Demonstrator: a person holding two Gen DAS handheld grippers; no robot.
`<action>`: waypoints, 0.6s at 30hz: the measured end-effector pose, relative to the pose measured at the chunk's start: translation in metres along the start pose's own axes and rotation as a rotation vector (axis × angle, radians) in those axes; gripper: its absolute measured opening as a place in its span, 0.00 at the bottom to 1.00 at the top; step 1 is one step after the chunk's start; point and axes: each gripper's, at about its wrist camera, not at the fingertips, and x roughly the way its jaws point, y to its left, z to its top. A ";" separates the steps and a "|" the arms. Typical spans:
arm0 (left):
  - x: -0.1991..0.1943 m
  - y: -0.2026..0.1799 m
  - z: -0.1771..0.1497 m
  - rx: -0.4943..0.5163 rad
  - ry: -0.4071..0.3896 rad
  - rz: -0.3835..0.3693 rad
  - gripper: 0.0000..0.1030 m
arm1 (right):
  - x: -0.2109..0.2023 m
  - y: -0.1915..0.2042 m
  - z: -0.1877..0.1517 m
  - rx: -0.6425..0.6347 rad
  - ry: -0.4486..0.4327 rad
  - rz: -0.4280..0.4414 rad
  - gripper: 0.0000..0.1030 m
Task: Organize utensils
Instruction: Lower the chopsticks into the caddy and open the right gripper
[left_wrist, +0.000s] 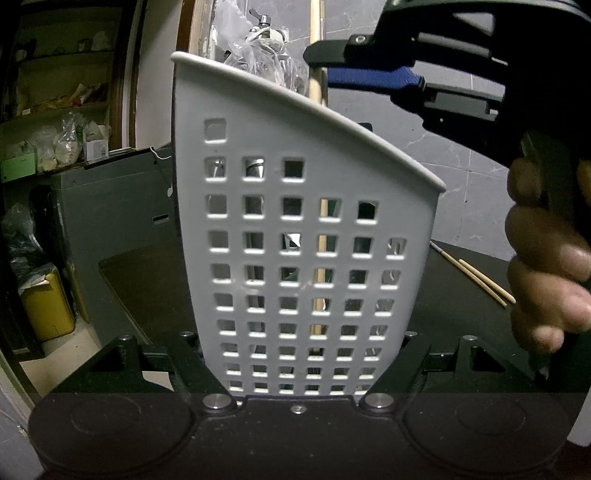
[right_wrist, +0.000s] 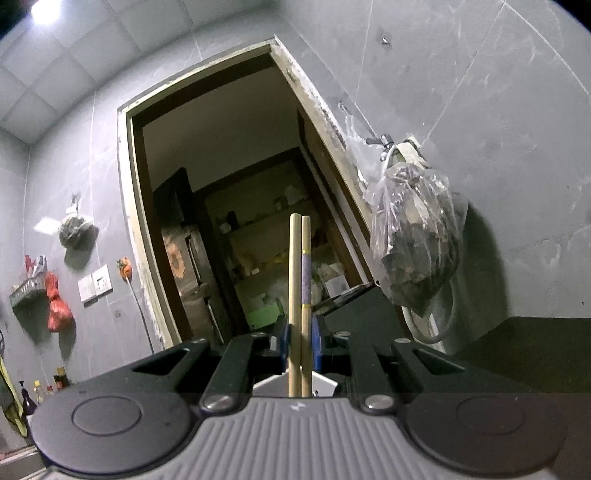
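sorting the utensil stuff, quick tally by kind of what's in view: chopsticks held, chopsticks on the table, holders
chopsticks in the right gripper: 2
chopsticks lying on the table: 2
white perforated utensil holder, clamped by the left gripper: 1
total: 5

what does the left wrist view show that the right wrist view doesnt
Only the left wrist view shows the white perforated utensil holder clamped in the left gripper, a loose pair of chopsticks lying on the dark table, and the person's hand on the right gripper.

Only the right wrist view shows the two chopsticks pinched upright, one with a purple band, plus the ceiling.

Both share the doorway to the shelved room and the plastic bag hanging from a wall tap.
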 end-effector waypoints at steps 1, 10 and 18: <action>0.001 0.000 0.000 0.001 0.000 0.000 0.74 | 0.000 0.000 0.000 -0.001 0.005 0.000 0.15; 0.001 0.000 0.000 0.000 0.000 0.000 0.74 | -0.007 0.009 -0.006 -0.093 0.078 -0.023 0.15; 0.002 0.000 0.001 0.000 0.000 0.002 0.74 | -0.014 0.022 -0.011 -0.171 0.130 -0.037 0.16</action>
